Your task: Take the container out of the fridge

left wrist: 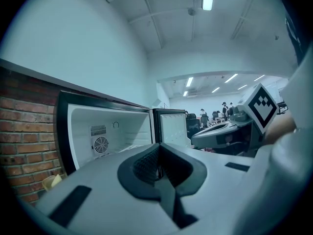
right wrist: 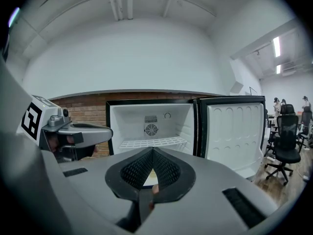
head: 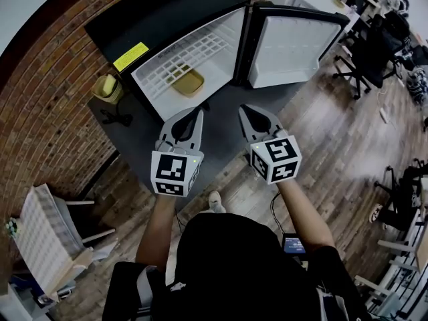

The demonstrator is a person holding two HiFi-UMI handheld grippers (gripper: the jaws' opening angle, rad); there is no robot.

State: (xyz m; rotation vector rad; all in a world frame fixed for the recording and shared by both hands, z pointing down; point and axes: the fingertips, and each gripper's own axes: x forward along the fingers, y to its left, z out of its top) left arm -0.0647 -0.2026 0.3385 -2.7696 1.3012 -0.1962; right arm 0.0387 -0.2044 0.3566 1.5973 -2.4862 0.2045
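Head view: left tongs [head: 195, 114] and right tongs [head: 245, 111] clenched empty; container [head: 189, 82] inside fridge [head: 226, 29].

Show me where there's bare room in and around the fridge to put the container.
Free: the wire shelf, bare above the container; the dark mat in front of the fridge; the wood floor beside the open door. Crowded: left of the fridge, a yellow object and a black item; chairs at far right.
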